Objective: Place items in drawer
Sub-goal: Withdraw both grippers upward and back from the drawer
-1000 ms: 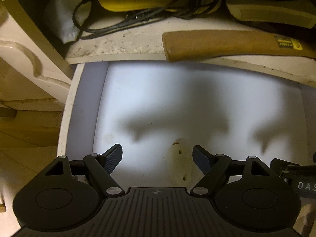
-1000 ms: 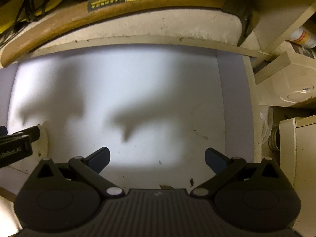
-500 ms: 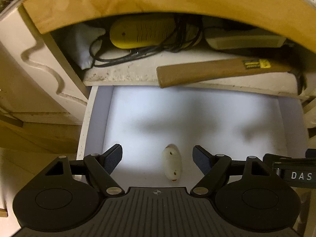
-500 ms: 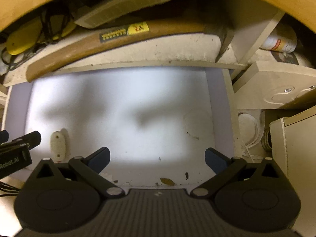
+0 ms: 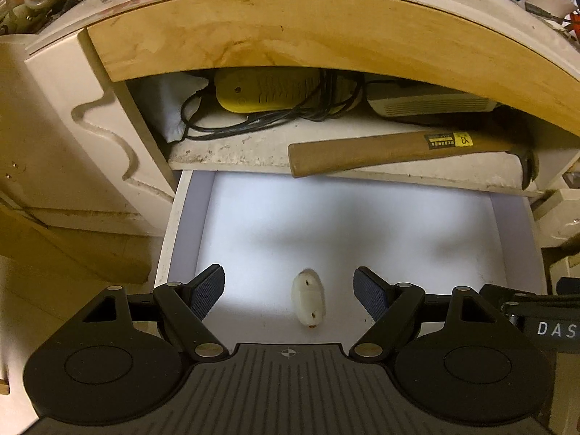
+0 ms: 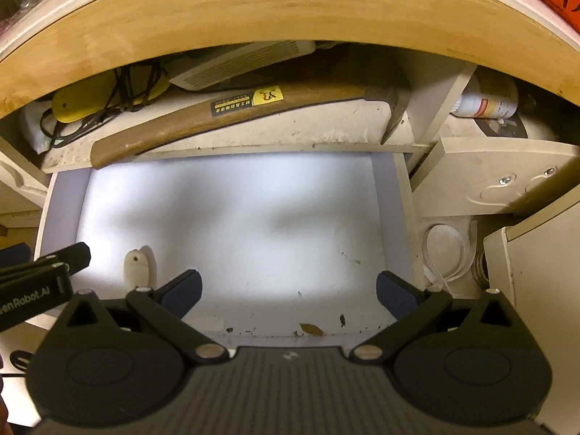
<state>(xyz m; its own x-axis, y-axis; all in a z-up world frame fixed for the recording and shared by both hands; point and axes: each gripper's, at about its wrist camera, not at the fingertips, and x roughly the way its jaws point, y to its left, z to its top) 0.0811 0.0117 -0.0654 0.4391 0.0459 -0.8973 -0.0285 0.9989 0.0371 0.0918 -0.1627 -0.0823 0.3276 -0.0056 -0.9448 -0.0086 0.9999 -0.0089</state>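
Left claw (image 5: pixel 289 291): spread wide, holding nothing, hovering above the near left part of the drawer (image 5: pixel 188 224).
Right claw (image 6: pixel 288 290): spread wide too, empty, over the near middle of the same drawer.
Item placed: small white oval piece (image 5: pixel 308 302) lying flat on the drawer floor, between the left claw's fingertips in the picture but below them, untouched; in the right view, the same piece (image 6: pixel 136 270) left of that claw.
Step in hand, as judged: one item lies in; next likely fetching another, perhaps the hammer (image 5: pixel 398 150) on the shelf just above.
Doing it well: lift straight up clear of the drawer walls, avoid brushing the oval piece, grip the hammer near mid-handle so the heavy head does not tip it, mind the low wooden table edge (image 5: pixel 290 32) overhead.
Materials: drawer interior smooth, white, brightly lit, with dark specks and a dry leaf (image 6: pixel 311 328) at the near edge; oval piece hard-looking plastic with two small holes; hammer handle varnished wood with a yellow-and-black label; shelf scuffed and dusty, carrying a yellow ribbed device (image 5: pixel 268 88) wound in black cable.
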